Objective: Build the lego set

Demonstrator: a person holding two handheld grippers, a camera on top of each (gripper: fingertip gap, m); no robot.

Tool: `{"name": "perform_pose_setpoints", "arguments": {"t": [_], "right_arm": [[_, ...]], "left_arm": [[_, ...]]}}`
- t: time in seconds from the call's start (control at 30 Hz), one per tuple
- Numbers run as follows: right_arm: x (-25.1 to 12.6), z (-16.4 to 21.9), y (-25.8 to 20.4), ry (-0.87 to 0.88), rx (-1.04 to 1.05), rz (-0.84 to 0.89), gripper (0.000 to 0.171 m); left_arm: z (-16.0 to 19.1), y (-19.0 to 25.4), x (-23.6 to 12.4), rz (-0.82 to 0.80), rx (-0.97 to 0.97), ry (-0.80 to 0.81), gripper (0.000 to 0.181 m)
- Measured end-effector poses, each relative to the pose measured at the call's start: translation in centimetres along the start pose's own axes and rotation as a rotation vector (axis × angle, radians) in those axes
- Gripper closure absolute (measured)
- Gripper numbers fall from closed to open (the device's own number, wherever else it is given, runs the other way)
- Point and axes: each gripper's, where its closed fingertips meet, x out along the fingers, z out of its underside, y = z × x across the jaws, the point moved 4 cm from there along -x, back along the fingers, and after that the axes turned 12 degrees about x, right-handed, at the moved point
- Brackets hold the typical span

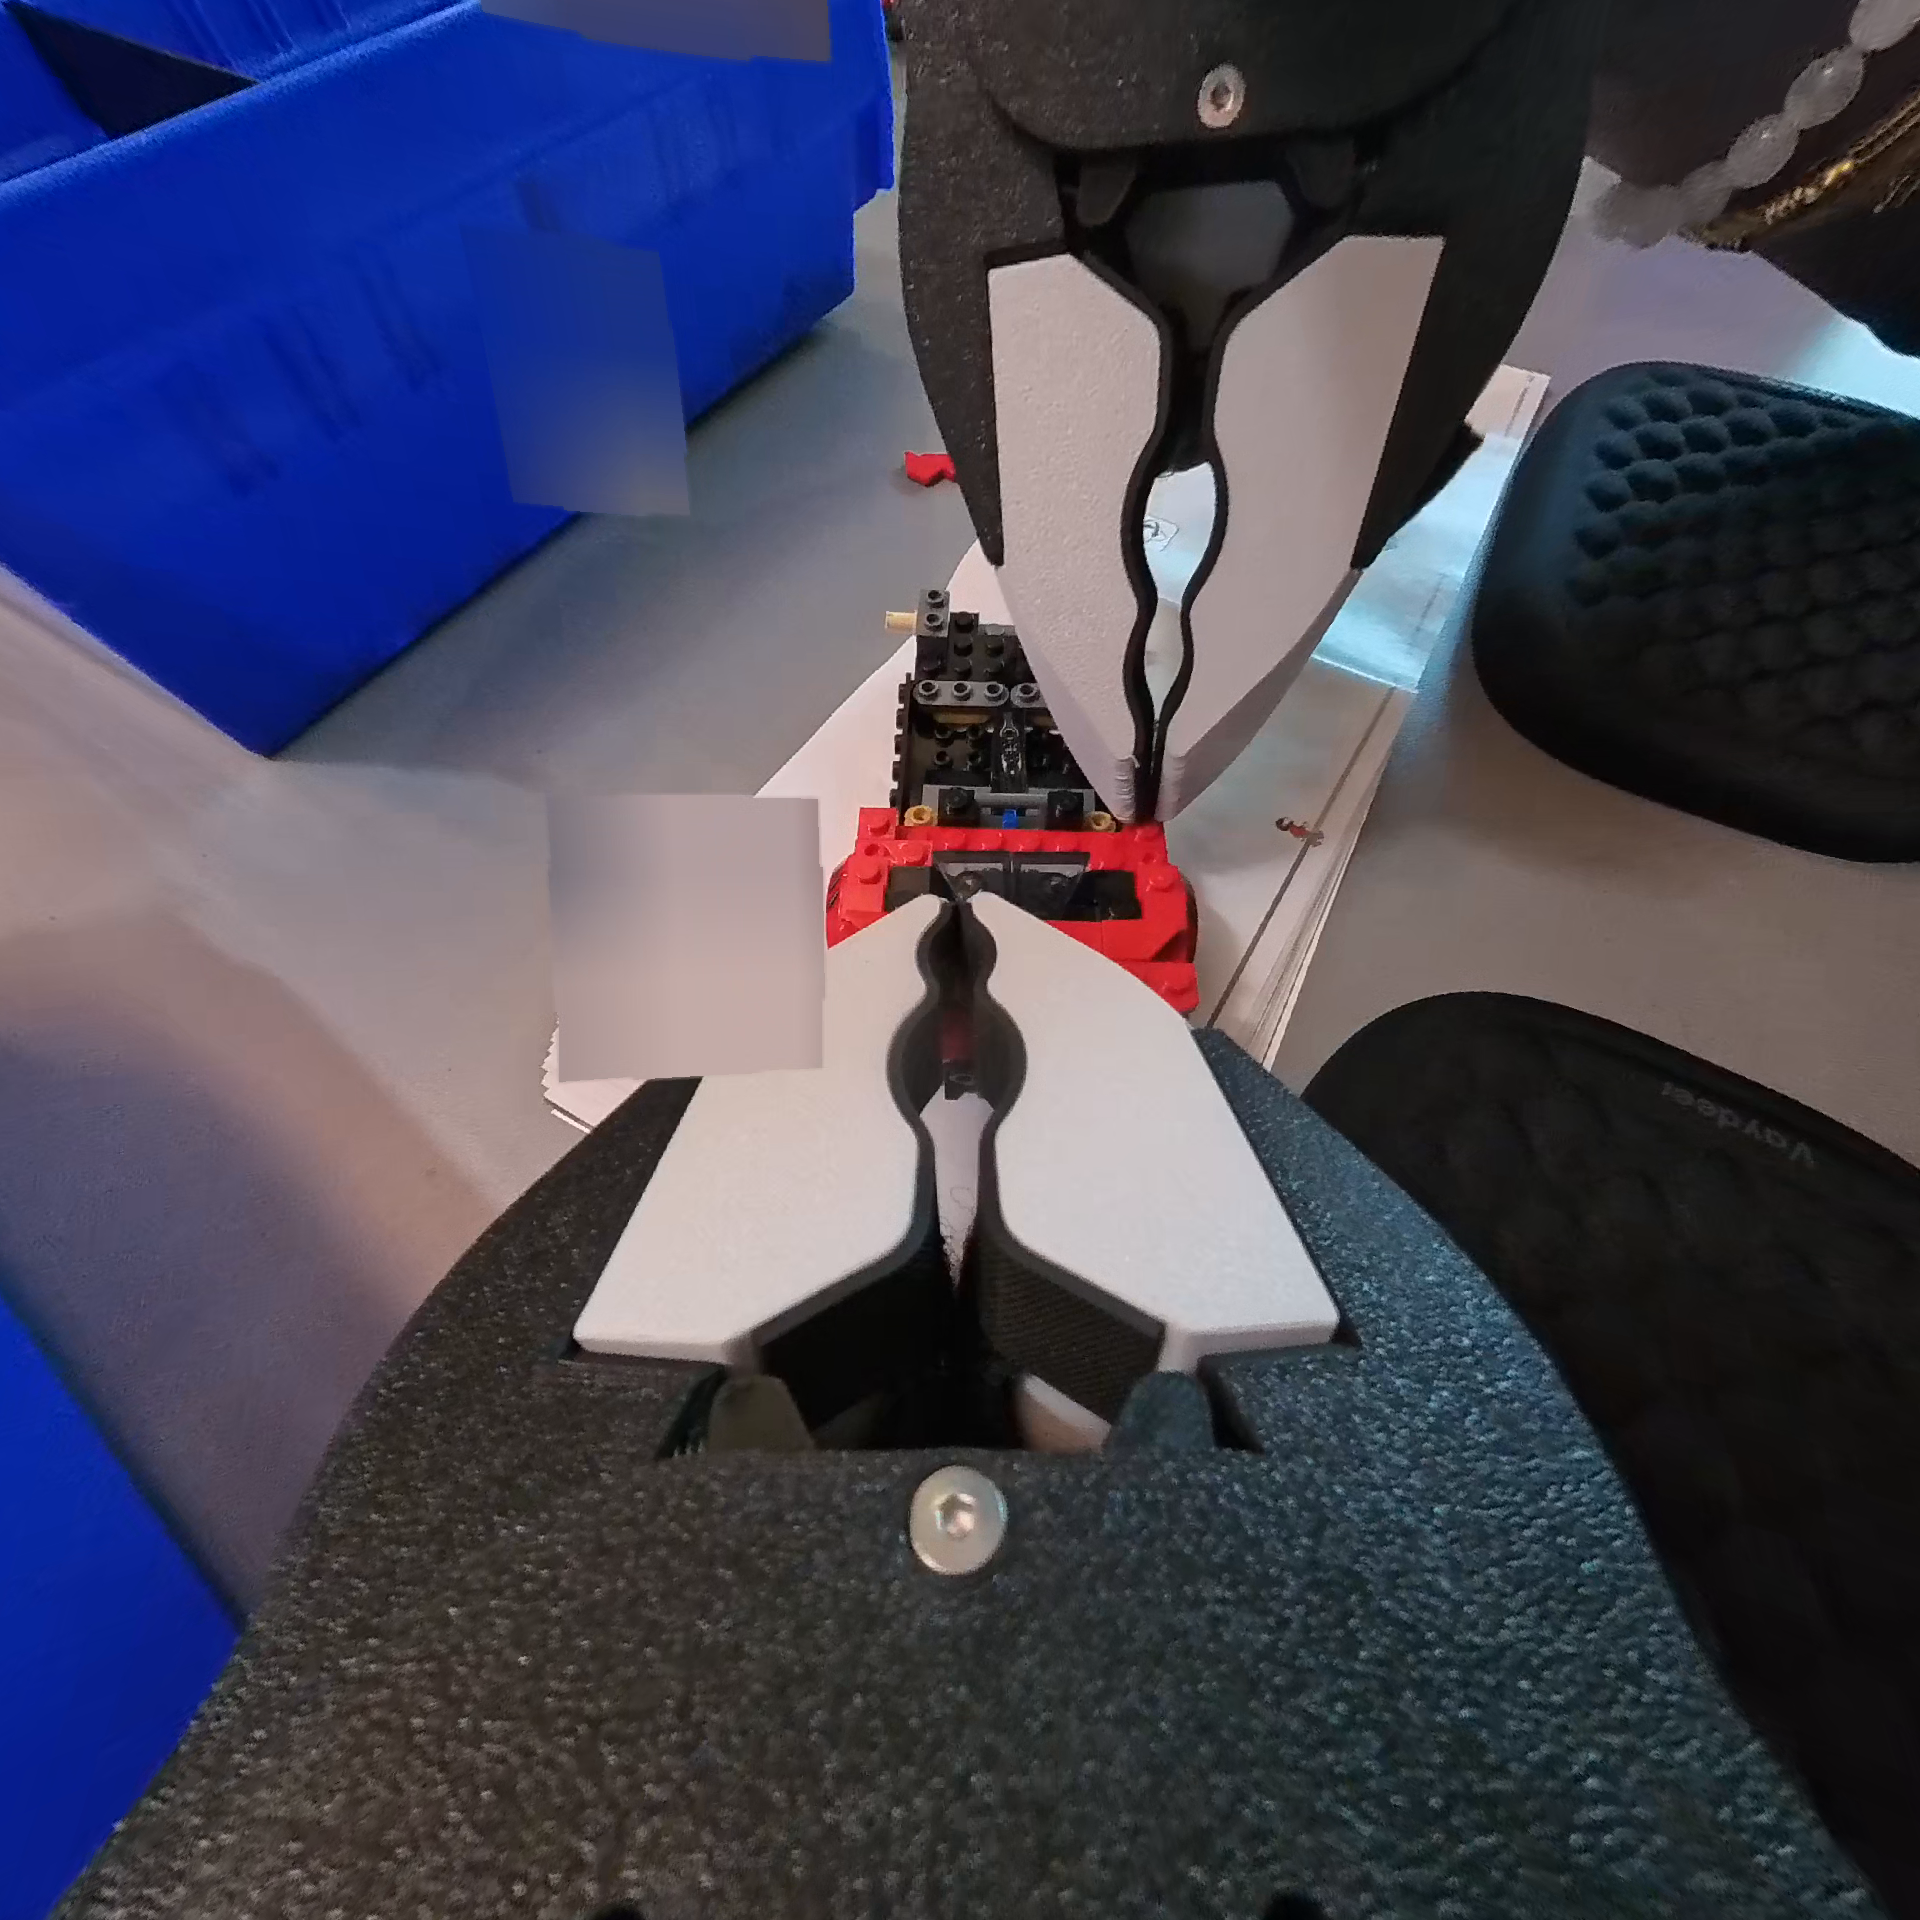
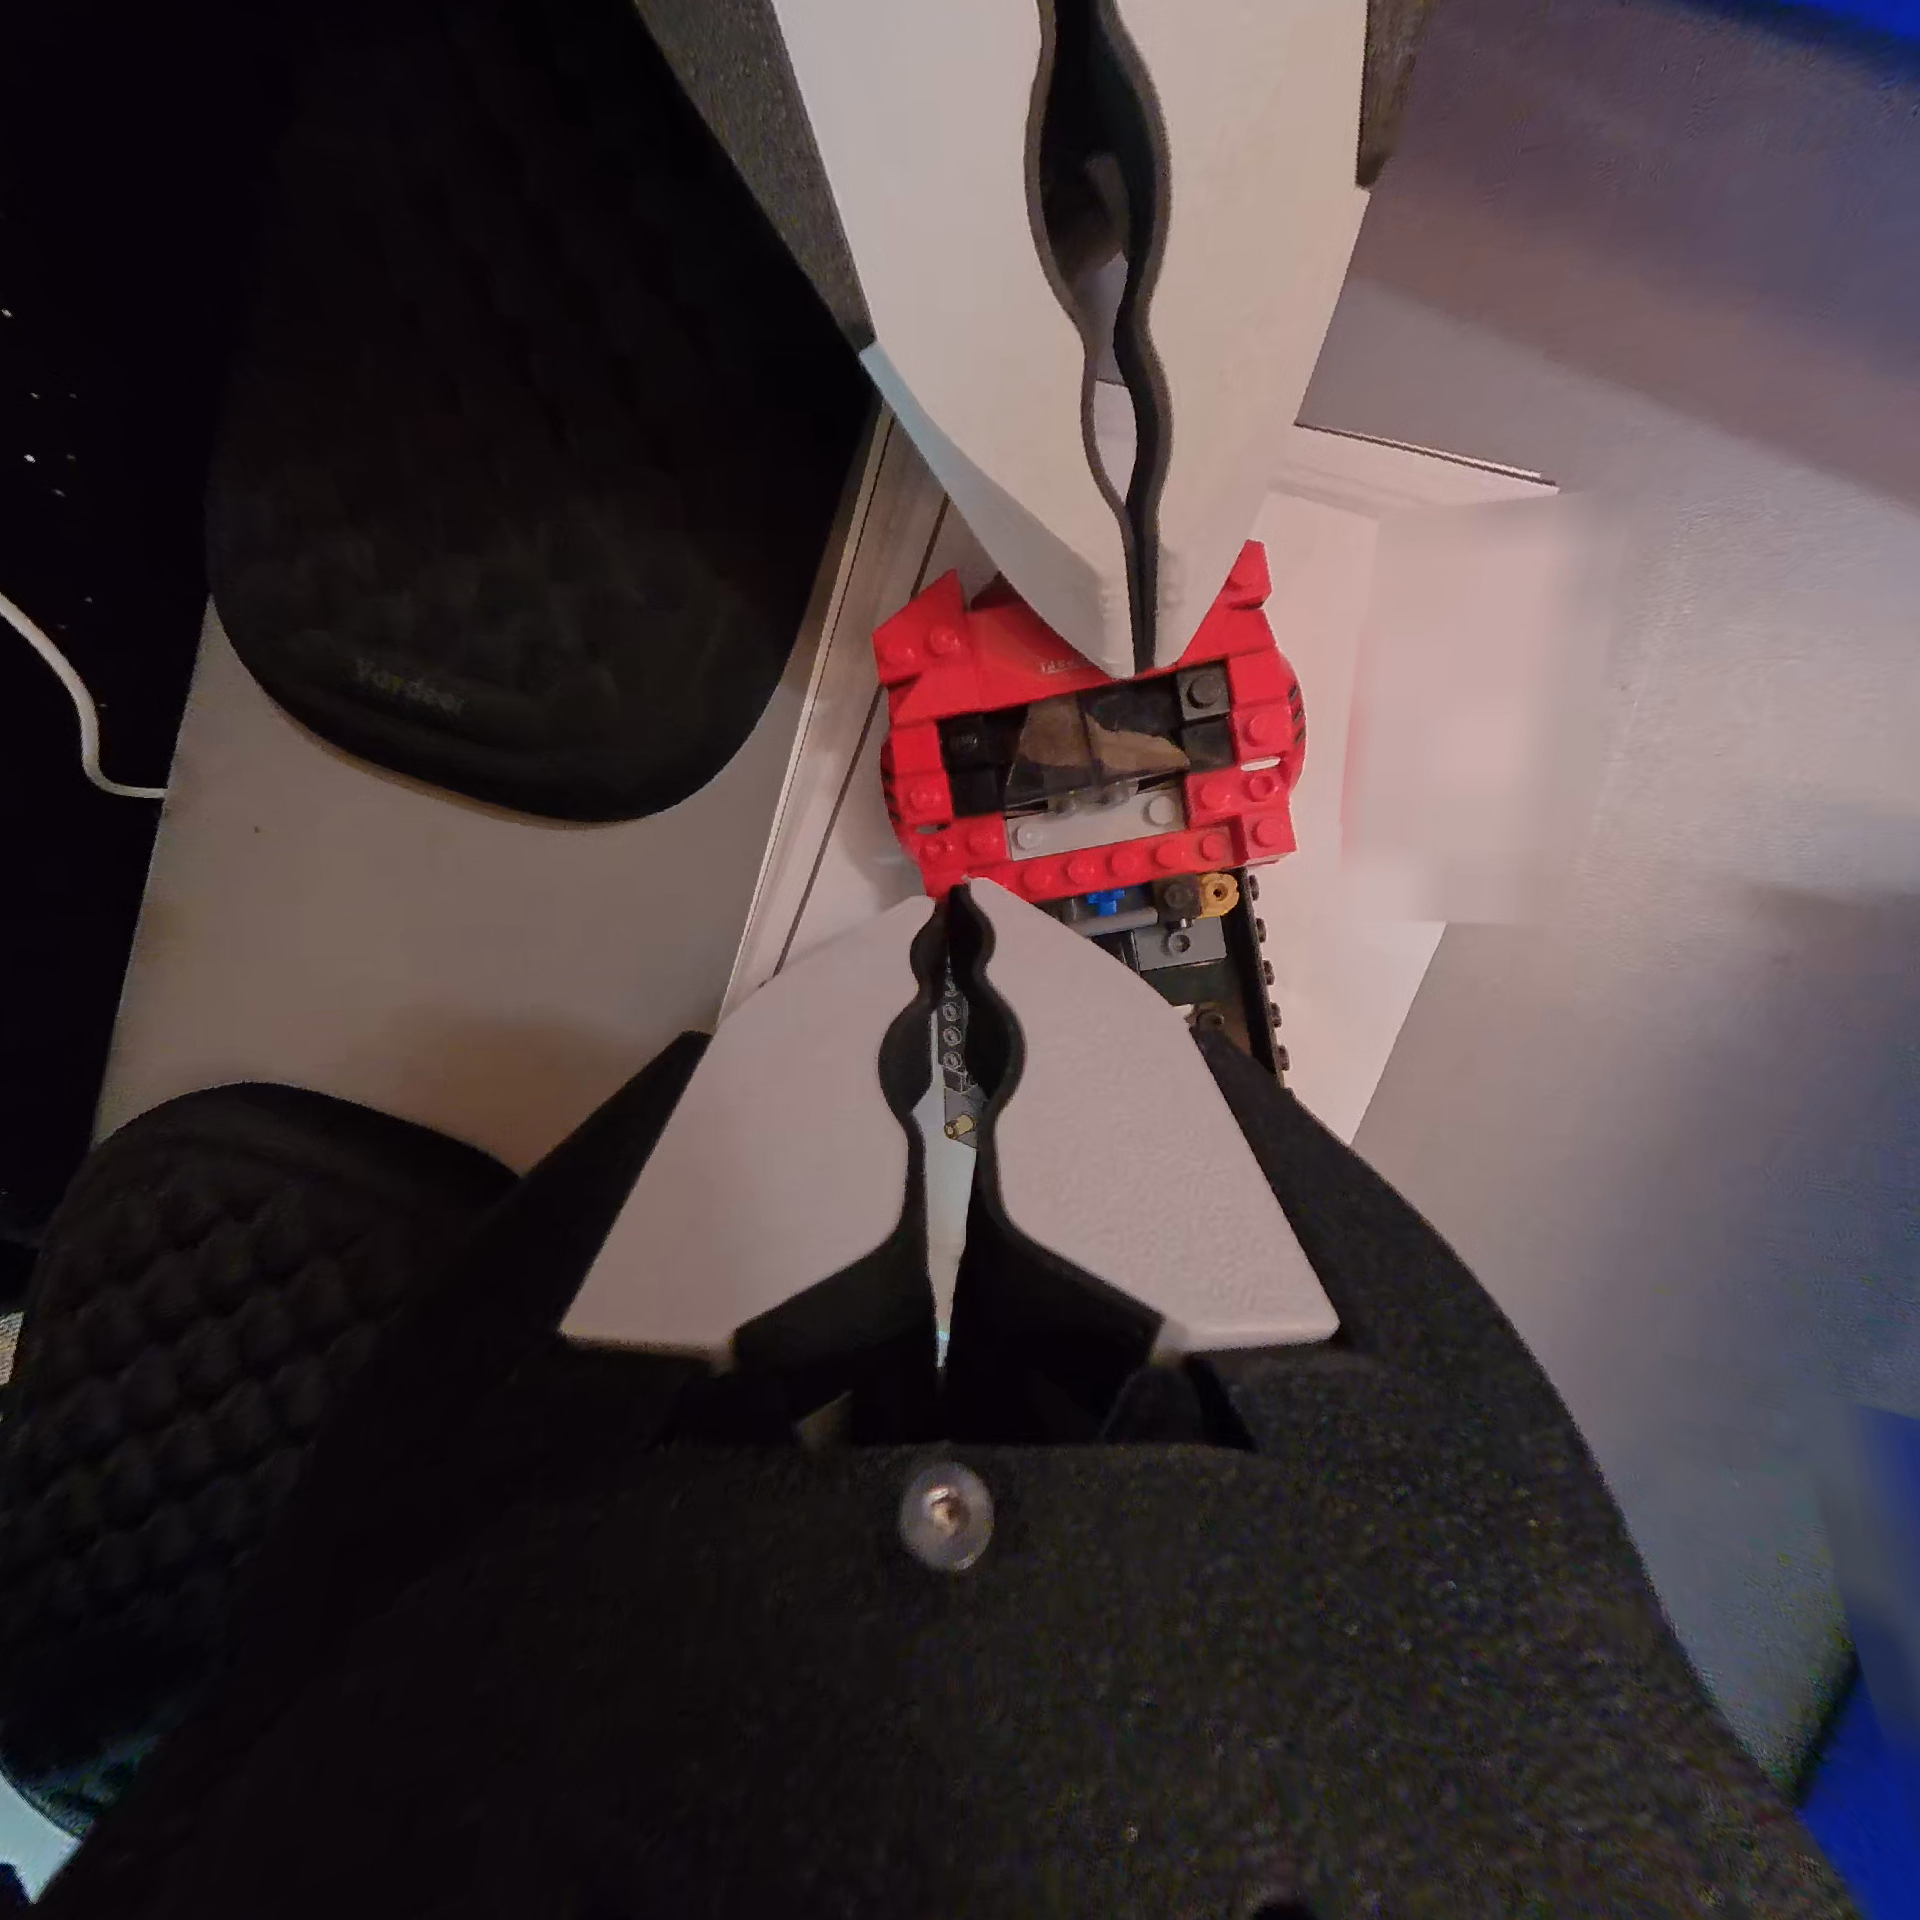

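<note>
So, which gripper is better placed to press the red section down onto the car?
Probably the right gripper: its shut fingers point down at the red section's rear edge. The left gripper, also shut, lies low at the front, likelier to steady.

lego car point(image 1: 1013, 883): red, black | bins point(image 1: 312, 343): blue | pads point(image 1: 1714, 623): black, honeycomb

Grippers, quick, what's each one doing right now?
Left tool: closed, tips against the red front of the lego car, nothing visibly gripped.
Right tool: closed, tips at the car's red edge, nothing visibly gripped.
</note>
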Motion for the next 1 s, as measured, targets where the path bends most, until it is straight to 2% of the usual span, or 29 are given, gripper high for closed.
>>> {"name": "perform_pose_setpoints", "arguments": {"t": [0.2, 0.3, 0.43, 0.47, 0.57, 0.6, 0.7, 0.83, 0.9, 1.0], "right_arm": [[0.2, -0.2, -0.1, 0.009, 0.004, 0.000, 0.171], [0.6, 0.5, 0.4, -0.046, -0.002, 0.026, 0.171], [-0.4, 0.3, 0.1, 0.052, 0.050, -0.054, 0.160], [-1.1, 0.3, 0.4, 0.084, 0.062, -0.040, 0.154], [-2.3, 0.9, 2.1, 0.091, 0.062, 0.080, 0.120], [-2.2, 1.1, 2.6, 0.085, 0.054, 0.104, 0.110], [-0.9, 1.2, 3.1, 0.034, 0.027, 0.109, 0.098], [0.9, 1.1, 3.3, -0.043, -0.067, 0.119, 0.103], [0.8, 0.8, 3.5, -0.038, -0.069, 0.114, 0.111], [0.5, 0.9, 3.5, -0.028, -0.074, 0.125, 0.111]], "left_arm": [[0.0, 0.2, 0.1, 0.007, 0.011, -0.004, 0.181], [0.0, 0.1, 0.1, 0.009, 0.008, -0.004, 0.181], [0.0, 0.1, 0.0, 0.004, 0.012, -0.002, 0.181], [0.0, 0.1, 0.0, 0.003, 0.014, -0.002, 0.181], [0.0, 0.1, 0.0, 0.001, 0.015, 0.001, 0.181], [-0.1, 0.1, -0.1, 0.002, 0.016, 0.006, 0.174], [-0.2, 0.1, -0.2, 0.003, 0.005, 0.026, 0.173], [-0.7, -0.4, -0.8, -0.013, -0.029, 0.094, 0.171], [-0.9, -0.7, -1.1, -0.029, -0.048, 0.125, 0.170], [-1.0, -1.1, -1.4, -0.059, -0.062, 0.147, 0.169]]}}
